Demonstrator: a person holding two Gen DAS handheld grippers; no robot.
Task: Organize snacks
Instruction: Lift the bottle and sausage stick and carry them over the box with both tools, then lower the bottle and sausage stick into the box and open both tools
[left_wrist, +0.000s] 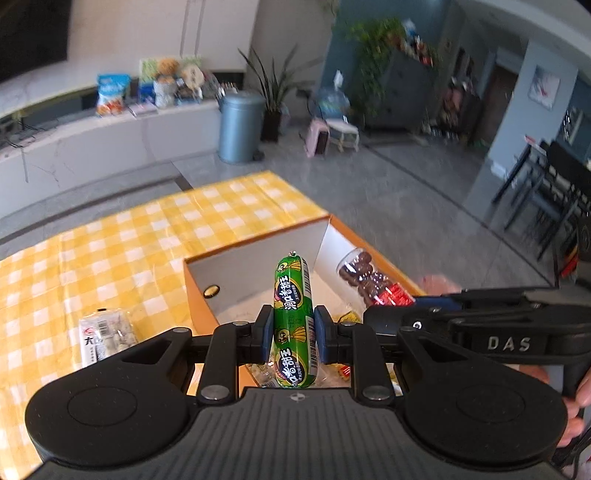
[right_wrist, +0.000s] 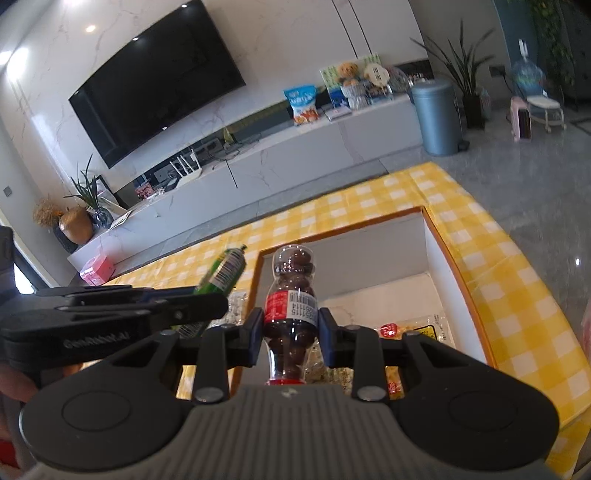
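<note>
Left tool (left_wrist: 290, 334) clamped on a green sausage (left_wrist: 294, 321), right tool (right_wrist: 291, 334) clamped on a bottle of chocolate balls (right_wrist: 291, 306), both held above the open orange box (right_wrist: 439, 266), white snack packet (left_wrist: 105, 338) left of the box

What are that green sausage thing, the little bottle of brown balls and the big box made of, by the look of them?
Green sausage: glossy printed plastic film, with a clipped end at the top.
Little bottle: clear hard plastic, probably; the brown balls show through, and it has a red paper-like label.
Box: likely cardboard, with thin flat walls, matte white inside and orange outside.
</note>
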